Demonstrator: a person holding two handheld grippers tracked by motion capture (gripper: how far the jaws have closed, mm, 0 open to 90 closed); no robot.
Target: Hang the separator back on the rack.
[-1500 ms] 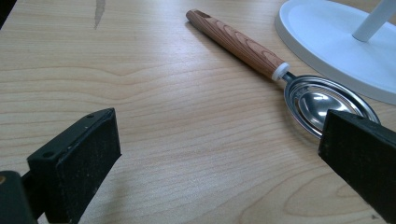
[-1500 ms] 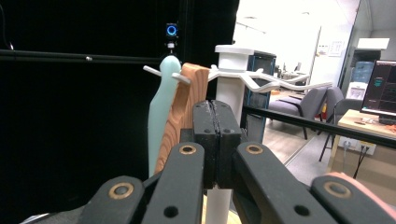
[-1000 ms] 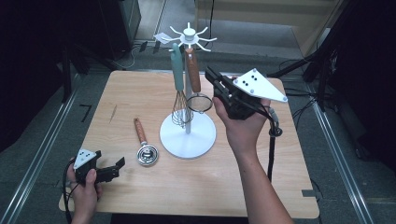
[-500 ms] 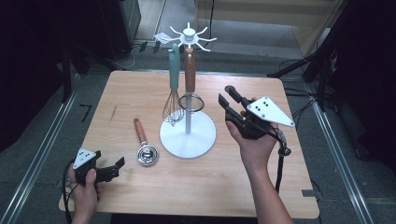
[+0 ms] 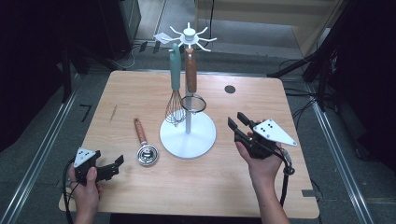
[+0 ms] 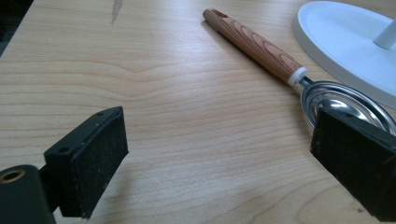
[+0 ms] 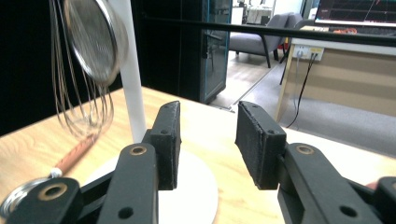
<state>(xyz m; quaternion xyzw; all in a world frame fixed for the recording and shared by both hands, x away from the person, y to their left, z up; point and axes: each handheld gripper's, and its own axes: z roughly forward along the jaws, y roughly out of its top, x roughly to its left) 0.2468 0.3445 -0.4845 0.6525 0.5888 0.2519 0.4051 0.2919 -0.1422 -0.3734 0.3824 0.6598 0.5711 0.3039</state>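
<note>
The right hand-held gripper (image 5: 237, 125), jaws just opened partway and empty, hovers at three o'clock of the white stand (image 5: 187, 135); the strainer (image 5: 192, 103) hangs on it. The left hand-held gripper (image 5: 116, 163) rests wide open on the desk (image 5: 261, 100).

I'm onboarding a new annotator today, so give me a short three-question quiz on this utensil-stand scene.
1. True or false: the whisk lies flat on the table.
2. Which utensil lies on the table left of the white stand? A) wooden-handled measuring spoon B) mesh strainer C) whisk
3. Fill in: the right tongs are ____, with nothing between the pads.

Key
1. False: it hangs from the stand by its teal handle.
2. A.
3. Open. The left tongs near the front edge are open too, facing the spoon's bowl.
</note>
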